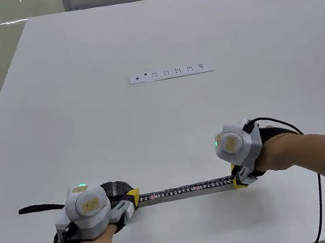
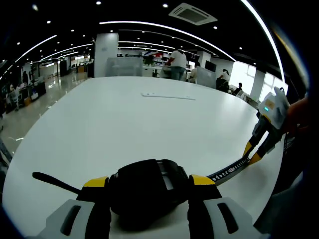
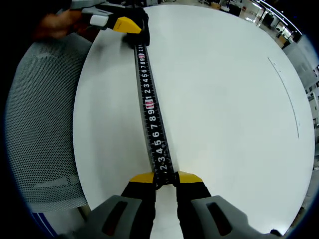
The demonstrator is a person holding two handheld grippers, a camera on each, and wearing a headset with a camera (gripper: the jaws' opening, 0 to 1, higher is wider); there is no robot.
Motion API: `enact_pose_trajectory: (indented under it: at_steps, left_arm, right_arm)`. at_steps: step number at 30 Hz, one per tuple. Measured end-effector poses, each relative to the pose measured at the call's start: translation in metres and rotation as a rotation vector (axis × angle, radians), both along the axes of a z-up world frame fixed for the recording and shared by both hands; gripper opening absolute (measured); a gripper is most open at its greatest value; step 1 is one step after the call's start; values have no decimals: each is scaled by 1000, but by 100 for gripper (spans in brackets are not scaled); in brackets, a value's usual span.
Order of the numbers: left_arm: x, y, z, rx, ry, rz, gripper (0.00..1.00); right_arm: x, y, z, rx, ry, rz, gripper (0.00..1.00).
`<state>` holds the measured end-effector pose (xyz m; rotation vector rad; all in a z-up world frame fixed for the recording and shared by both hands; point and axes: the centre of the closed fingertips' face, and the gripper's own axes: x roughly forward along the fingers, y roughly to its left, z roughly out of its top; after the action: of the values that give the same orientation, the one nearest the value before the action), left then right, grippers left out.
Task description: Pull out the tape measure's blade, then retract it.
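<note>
Anchoring tape measure case [image 1: 115, 191] on desk [image 1: 196, 27], left hand-held gripper [image 2: 148, 180] clamped around it; right hand-held gripper [image 3: 167, 178] pinching blade [image 3: 149, 107] tip, holding drawn-out length taut and flat between them.

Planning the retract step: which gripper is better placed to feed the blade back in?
Right, probably. The right gripper is shut on the tip of the blade and can travel along it toward the case. The left gripper is clamped around the case, anchoring it.

Ceiling lights [image 2: 149, 23] give bright, even light; fisheye edges curve.
</note>
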<state>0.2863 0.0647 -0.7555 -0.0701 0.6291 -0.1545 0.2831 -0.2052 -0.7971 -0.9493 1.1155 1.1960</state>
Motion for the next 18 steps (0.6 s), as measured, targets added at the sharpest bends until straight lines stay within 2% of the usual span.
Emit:
enact_pose_trajectory:
  at_steps: [7,18]
  left_arm:
    - [0,0,0,-1,12,0,58]
    - [0,0,0,-1,10,3,58]
  right_arm:
    - [1,3,0,-5,5,0,11]
    - [1,7,0,4,4,-4,11]
